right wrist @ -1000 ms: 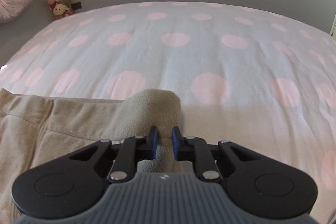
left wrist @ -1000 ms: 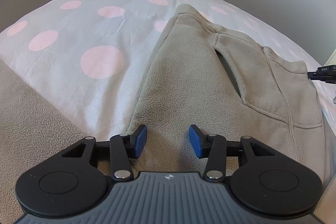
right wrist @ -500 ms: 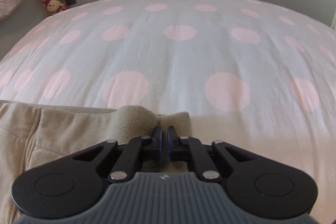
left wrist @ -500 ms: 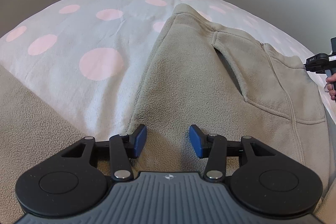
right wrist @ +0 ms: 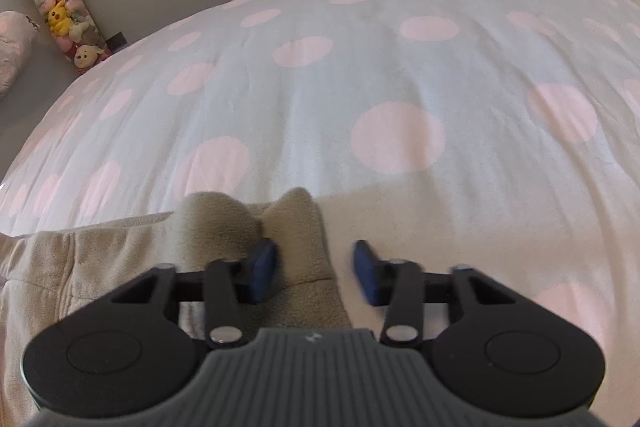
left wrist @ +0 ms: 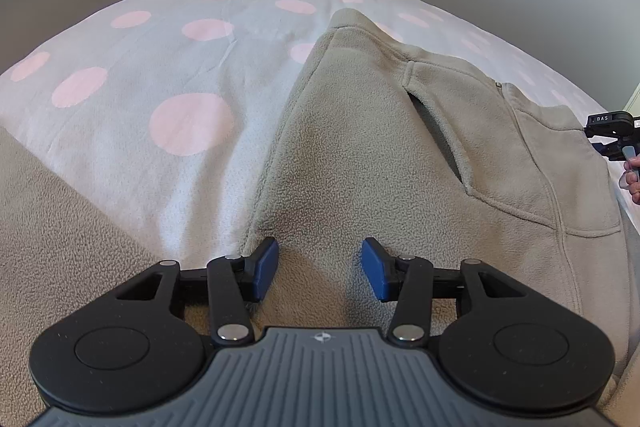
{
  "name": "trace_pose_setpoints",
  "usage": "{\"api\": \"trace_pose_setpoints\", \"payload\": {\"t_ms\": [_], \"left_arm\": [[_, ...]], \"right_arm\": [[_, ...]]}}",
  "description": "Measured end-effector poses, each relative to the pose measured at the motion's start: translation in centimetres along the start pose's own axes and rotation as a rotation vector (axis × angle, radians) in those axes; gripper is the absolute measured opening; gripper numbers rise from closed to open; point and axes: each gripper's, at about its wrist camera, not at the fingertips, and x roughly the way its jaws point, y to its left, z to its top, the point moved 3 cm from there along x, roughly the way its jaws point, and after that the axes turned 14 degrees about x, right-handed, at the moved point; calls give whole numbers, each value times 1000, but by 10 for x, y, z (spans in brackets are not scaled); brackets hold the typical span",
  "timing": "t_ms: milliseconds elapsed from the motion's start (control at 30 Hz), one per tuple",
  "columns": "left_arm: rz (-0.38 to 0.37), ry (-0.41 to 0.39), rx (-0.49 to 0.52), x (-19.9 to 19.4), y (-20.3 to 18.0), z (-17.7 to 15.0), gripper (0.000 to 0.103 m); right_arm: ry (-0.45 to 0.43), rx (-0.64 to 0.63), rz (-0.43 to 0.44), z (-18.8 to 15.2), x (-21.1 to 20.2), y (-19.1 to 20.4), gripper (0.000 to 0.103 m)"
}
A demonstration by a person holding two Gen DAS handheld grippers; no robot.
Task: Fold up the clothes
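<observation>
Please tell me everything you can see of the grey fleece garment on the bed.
The grey fleece garment looks soft and fuzzy. It lies spread on the polka-dot bedcover, with a slanted slit pocket, a zipper and stitched hems. The left tongs stand open over its near part. At its far corner the right tongs are opening; a bunched fold lies between them, against one pad only.

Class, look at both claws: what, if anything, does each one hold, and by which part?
Nothing is held. The right claw is opening, a bunched corner of the fleece garment loose between its pads. The left claw stands open over it.
</observation>
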Motion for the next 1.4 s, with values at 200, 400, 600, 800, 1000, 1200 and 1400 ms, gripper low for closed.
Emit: {"api": "trace_pose_setpoints", "payload": {"t_ms": [200, 400, 600, 800, 1000, 1200, 1400], "left_arm": [[-6, -8, -8, -2, 1, 0, 45], [-7, -10, -13, -1, 1, 1, 45], [-9, -12, -17, -1, 2, 1, 45], [-15, -13, -26, -1, 4, 1, 45], [-16, -13, -34, -1, 5, 1, 45], [-25, -14, -57, -5, 7, 1, 45], [-57, -21, -123, -10, 17, 0, 45]], "right_arm": [[-221, -109, -238, 24, -46, 6, 0], [-173, 14, -178, 41, -61, -33, 1], [-27, -33, -75, 5, -55, -36, 36], [64, -115, -30, -45, -69, -29, 46], [143, -162, -14, -87, -97, -29, 46], [107, -265, -125, -112, -110, -18, 10], [10, -282, -225, -112, -136, -29, 9]]}}
